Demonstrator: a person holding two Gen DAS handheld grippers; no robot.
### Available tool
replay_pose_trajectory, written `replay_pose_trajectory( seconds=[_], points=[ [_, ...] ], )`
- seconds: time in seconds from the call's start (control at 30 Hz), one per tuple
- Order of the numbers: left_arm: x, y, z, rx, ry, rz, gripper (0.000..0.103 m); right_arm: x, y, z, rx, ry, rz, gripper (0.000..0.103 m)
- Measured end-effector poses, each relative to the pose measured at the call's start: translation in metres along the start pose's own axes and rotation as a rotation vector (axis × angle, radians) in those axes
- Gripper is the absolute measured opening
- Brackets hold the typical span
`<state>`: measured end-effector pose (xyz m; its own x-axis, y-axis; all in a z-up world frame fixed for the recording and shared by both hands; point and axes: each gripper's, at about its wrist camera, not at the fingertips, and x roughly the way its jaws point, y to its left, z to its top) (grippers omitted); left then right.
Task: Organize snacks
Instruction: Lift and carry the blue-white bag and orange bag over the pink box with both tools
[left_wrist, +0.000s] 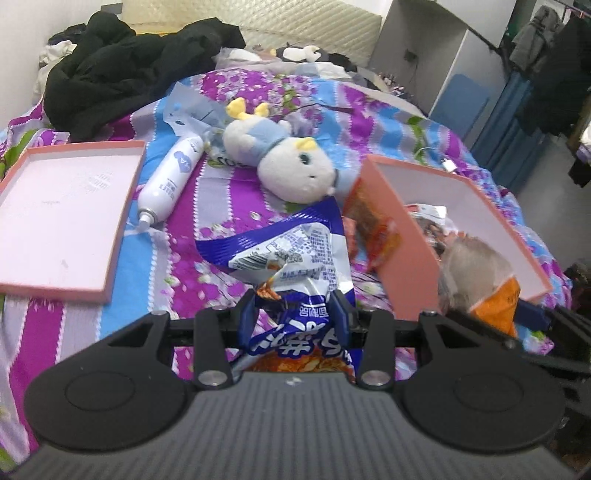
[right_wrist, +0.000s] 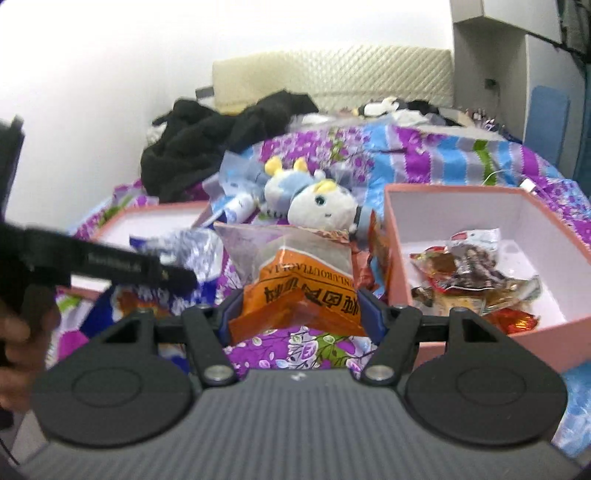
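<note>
My left gripper (left_wrist: 295, 314) is shut on a blue and white snack bag (left_wrist: 291, 258) and holds it over the bedspread, left of the pink box (left_wrist: 402, 240). My right gripper (right_wrist: 299, 306) is shut on an orange and clear snack bag (right_wrist: 303, 280), held just left of the pink box (right_wrist: 395, 266). The box holds several small snack packets (right_wrist: 476, 273). A red-orange packet (left_wrist: 373, 225) leans against the box's outer left wall. The orange bag also shows at the right of the left wrist view (left_wrist: 495, 299).
The pink box lid (left_wrist: 62, 218) lies open side up at the left. A white spray can (left_wrist: 170, 181) and a plush toy (left_wrist: 291, 162) lie on the flowered bedspread behind the bags. Black clothes (left_wrist: 122, 66) are piled at the back left. A charger cable (right_wrist: 528, 184) lies behind the box.
</note>
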<state>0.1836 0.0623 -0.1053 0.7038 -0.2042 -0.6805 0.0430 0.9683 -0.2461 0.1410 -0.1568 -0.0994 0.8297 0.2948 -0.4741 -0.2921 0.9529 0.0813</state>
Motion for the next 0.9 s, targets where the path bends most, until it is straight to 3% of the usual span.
replay_pose_trajectory(
  seconds=[0.27,0.43,0.73,0.9],
  points=[
    [-0.06,-0.039,-0.028,0.002,-0.046,-0.03,0.047,-0.067,-0.011,-0.008,0.03,-0.051,-0.037,0.067],
    [-0.075,-0.068,-0.034,0.012,-0.044,-0.036,0.047,-0.094,-0.02,-0.015,0.031,-0.059,-0.054,0.067],
    [-0.069,-0.134,-0.03,0.046,-0.031,-0.159,0.047,-0.131,-0.064,-0.014,0.066,-0.09,-0.133,0.067],
    [-0.055,-0.17,-0.01,0.091,-0.039,-0.226,0.047,-0.131,-0.098,-0.009,0.105,-0.088,-0.185,0.067]
  ],
)
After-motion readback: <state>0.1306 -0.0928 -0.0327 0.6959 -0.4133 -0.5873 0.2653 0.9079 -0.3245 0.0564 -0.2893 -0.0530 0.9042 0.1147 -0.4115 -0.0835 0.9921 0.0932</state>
